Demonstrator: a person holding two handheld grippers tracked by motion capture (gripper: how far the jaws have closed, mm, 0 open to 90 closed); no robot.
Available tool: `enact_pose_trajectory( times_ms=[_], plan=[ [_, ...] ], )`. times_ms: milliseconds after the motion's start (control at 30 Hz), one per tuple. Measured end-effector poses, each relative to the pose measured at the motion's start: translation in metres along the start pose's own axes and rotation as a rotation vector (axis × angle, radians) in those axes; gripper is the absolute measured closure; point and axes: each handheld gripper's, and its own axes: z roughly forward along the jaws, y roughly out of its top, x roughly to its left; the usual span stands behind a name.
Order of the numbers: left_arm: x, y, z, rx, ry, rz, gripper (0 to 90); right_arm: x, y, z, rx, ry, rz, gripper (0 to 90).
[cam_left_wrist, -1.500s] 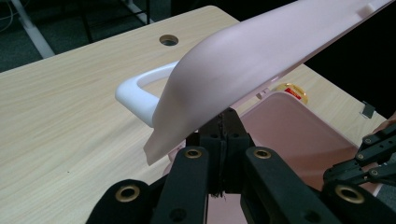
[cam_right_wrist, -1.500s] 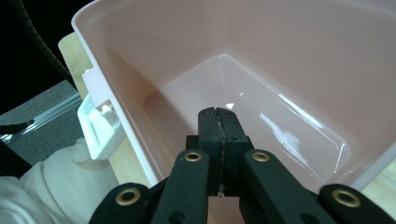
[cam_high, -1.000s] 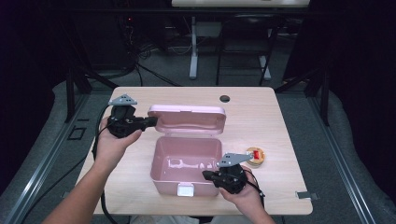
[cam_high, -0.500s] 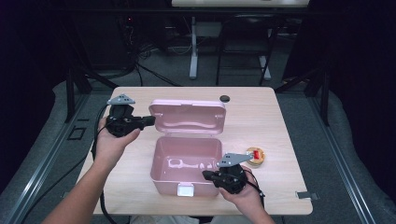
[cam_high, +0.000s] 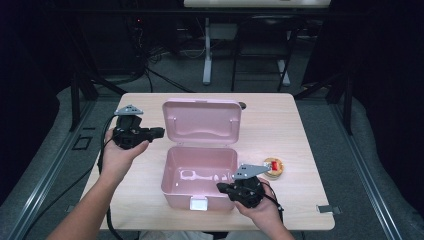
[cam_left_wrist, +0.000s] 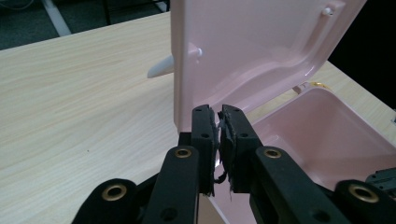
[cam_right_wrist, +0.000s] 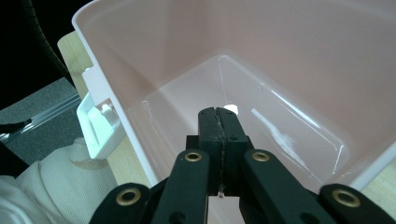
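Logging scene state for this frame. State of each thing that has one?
pink box: open, upright on the table, nothing visible inside
lid: raised, standing about upright behind the box
white latch: undone, on the front wall
left gripper: jaws just been opening, narrow gap, at the lid's left edge, no longer clamping it
right gripper: shut, pointing into the box, holding nothing
tape roll: lying flat, right of the box

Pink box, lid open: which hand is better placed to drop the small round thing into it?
Right, probably: the right gripper sits at the front right corner of the pink box, and the small round thing lies just beside it.
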Motion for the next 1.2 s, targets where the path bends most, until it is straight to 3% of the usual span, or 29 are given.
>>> enact_pose_trajectory(
  times_ms=[367,500,533,733,900,1200],
  plan=[
    [-0.001,-0.014,0.007,0.005,-0.017,-0.009,73.8,0.001,0.0,0.0,0.005,-0.011,-0.015,90.0],
    [-0.004,-0.024,0.01,0.002,-0.033,0.001,65.3,0.001,0.0,0.0,0.007,-0.012,-0.017,90.0],
    [-0.007,-0.028,0.011,0.004,-0.046,0.023,63.3,0.0,0.0,0.0,0.005,-0.01,-0.011,90.0],
    [-0.014,-0.041,0.013,0.014,-0.062,0.056,60.6,0.0,0.0,0.0,-0.001,-0.006,-0.012,90.0],
    [-0.016,-0.054,0.015,0.017,-0.046,0.066,57.8,0.0,0.0,0.0,-0.002,-0.007,-0.007,90.0],
    [-0.021,-0.067,0.014,0.027,-0.055,0.083,56.8,0.0,0.001,0.0,0.0,-0.002,0.01,89.0]
  ],
)
